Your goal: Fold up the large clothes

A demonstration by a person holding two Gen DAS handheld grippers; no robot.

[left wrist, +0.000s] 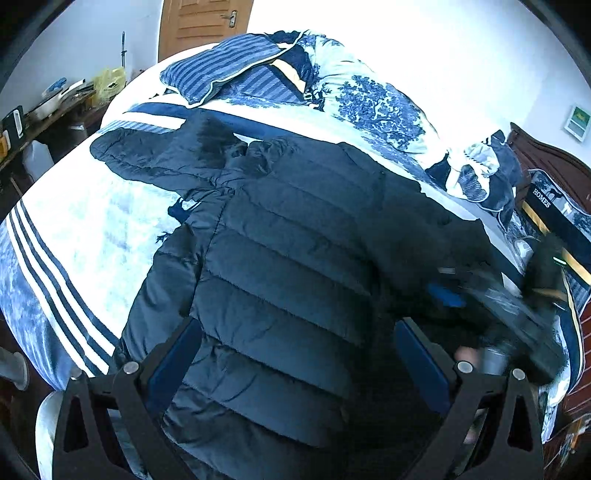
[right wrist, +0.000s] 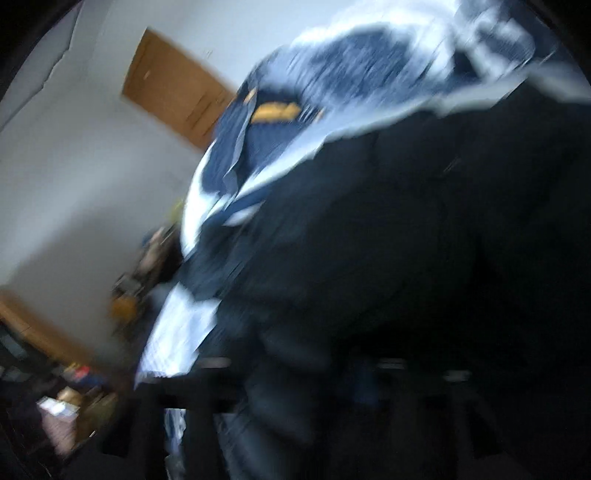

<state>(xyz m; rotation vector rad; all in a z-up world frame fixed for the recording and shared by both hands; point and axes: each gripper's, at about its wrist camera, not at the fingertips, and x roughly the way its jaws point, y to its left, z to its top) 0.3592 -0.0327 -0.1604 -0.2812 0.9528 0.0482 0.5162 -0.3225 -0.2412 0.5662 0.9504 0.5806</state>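
The left claw [left wrist: 295,365] stands wide open, its two blue-padded fingers [left wrist: 177,354] spread apart above one dark quilted puffer jacket [left wrist: 288,266]; neither pad visibly presses into the cloth, and nothing is held between them. The jacket lies spread on the bed [left wrist: 74,236] directly ahead of and beneath this claw, one sleeve [left wrist: 147,155] stretched out ahead and to the left, the hood with its fur trim bunched beyond the shoulders.

To the right of the left claw, the right claw [left wrist: 454,295] shows as a motion-blurred shape with a blue pad, low over the jacket's right side. Whether it is clenched or released cannot be told; its own view is heavily smeared, showing only dark jacket fabric [right wrist: 406,258] filling the frame close in front, with the fingers lost in shadow at the bottom.

Farther ahead lie one striped blue pillow [left wrist: 221,70] and one crumpled blue-and-white patterned quilt [left wrist: 376,103]. One wooden door [left wrist: 203,22] stands beyond the pillow, and a cluttered tabletop [left wrist: 55,103] sits far left.
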